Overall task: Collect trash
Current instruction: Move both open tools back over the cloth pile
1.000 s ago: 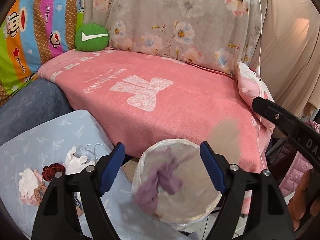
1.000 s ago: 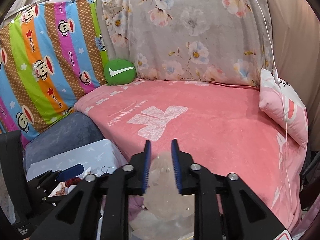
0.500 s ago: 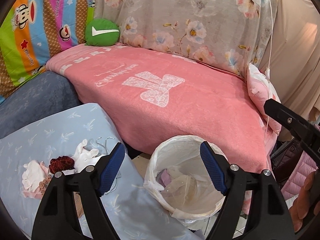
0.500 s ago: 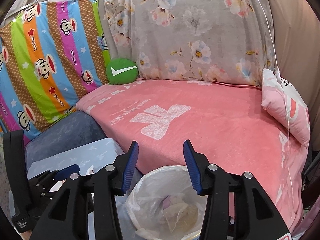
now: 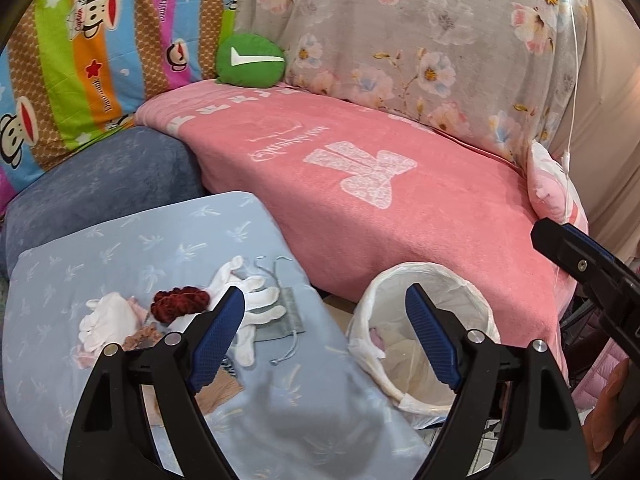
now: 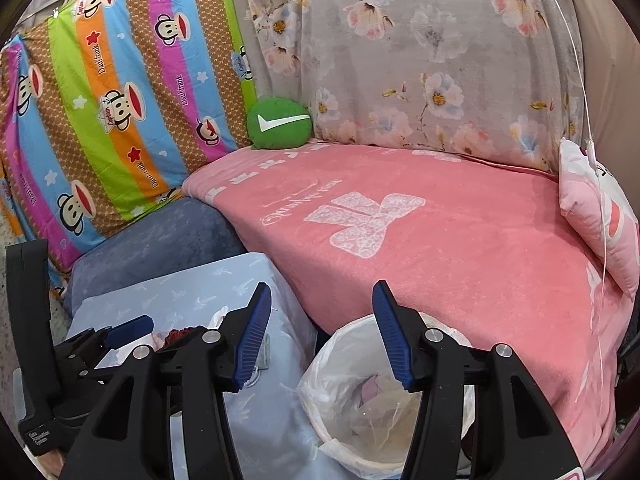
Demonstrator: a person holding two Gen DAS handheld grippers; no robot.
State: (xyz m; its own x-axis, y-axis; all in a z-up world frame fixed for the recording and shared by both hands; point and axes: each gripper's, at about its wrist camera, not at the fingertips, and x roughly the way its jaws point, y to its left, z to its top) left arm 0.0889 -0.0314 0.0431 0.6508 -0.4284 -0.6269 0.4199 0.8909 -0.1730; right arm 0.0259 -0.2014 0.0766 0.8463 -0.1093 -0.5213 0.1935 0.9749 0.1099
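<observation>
A white-lined trash bin [image 5: 476, 300] [image 6: 320, 364] stands on the floor between a light blue table and a pink bed; it holds purple and clear crumpled trash [image 6: 372, 396]. On the table lie white gloves [image 5: 256, 300], a dark red scrunchie [image 5: 180, 300], a grey drawstring pouch [image 5: 286, 316] and a brown item [image 5: 218, 394]. My left gripper [image 5: 324, 332] is open and empty, between the pile and the bin. My right gripper [image 6: 320, 328] is open and empty above the bin's left rim. It also shows in the left wrist view [image 5: 580, 256].
The pink blanket-covered bed [image 5: 400, 200] [image 6: 440, 240] fills the middle, with a green round cushion [image 6: 278, 122] at the back and a pink pillow [image 6: 600, 212] at right. A blue-grey cushion [image 6: 160, 236] sits behind the table [image 5: 120, 248]. Patterned sheets hang behind.
My right gripper opened and the clear trash it held now lies in the bin with the purple piece. My left gripper swung left towards the table pile.
</observation>
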